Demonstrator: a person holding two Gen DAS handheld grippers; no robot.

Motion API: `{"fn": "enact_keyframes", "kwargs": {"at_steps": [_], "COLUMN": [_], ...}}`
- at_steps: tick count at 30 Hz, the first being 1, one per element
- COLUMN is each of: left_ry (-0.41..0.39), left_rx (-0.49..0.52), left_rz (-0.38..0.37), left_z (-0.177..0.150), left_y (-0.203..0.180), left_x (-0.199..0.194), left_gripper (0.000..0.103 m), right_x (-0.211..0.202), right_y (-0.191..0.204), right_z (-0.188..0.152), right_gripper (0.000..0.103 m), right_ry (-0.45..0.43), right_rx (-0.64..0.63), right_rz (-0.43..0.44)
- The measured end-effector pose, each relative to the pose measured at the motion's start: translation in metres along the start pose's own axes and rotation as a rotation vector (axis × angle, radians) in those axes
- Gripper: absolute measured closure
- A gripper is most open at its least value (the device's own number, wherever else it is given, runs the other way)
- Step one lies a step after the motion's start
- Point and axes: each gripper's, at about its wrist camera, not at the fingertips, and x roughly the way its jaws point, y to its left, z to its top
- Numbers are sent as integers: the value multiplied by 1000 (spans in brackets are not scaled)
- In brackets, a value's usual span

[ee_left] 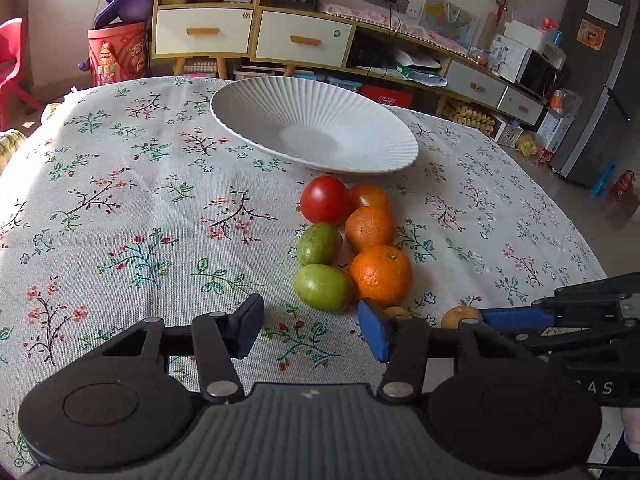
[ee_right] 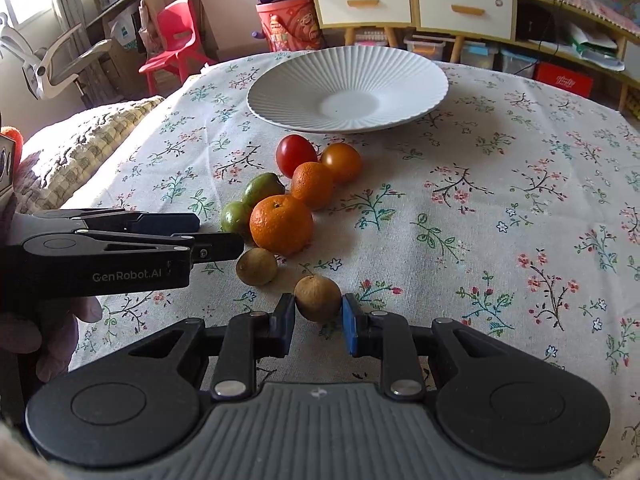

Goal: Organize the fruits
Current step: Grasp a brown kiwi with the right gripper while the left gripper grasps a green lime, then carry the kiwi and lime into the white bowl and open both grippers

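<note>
The right gripper (ee_right: 319, 322) sits closest to the lens, its black and blue pads pressed against either side of a small brown round fruit (ee_right: 318, 297) that rests on the flowered tablecloth (ee_right: 500, 200). Taking the white ribbed plate (ee_right: 348, 88) as the landmark, this pinched fruit lies well on the near side of it, nearest of all the fruits. A second brown fruit (ee_right: 256, 266) lies just left of the first one, farther from the plate than the rest of the pile. The left gripper (ee_left: 311, 330) reaches in from the left in the right wrist view, its tips beside that second brown fruit; in its own view the jaws stand apart with only cloth between them. Between the brown fruits and the plate lie a large orange (ee_right: 281, 224), a smaller orange (ee_right: 312, 185), two green fruits (ee_right: 237, 216), an orange tomato (ee_right: 341, 162) and a red tomato (ee_right: 296, 155), the tomatoes nearest the plate's rim. The plate holds nothing.
</note>
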Motion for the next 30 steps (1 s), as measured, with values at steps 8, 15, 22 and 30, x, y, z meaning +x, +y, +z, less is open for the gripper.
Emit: {"fn": "enact_keyframes", "kwargs": {"at_steps": [8, 15, 22, 30], "left_ry": [-22, -36, -20, -22], "left_rx": [30, 36, 23, 9], "left_rz": [-17, -36, -27, -4], "left_z": [-1, 0, 1, 5], "left_y": [-2, 0, 0, 1], "left_x": [3, 4, 2, -4], "left_gripper": [77, 84, 85, 85], "right_x": [0, 0, 0, -4], "right_y": [-1, -1, -3, -5], "right_z": [0, 0, 1, 5], "right_gripper": [80, 80, 80, 80], "right_ry": [-1, -1, -4, -22], "right_rx": [-2, -3, -3, -4], "right_rz": [-2, -3, -8, -16]}}
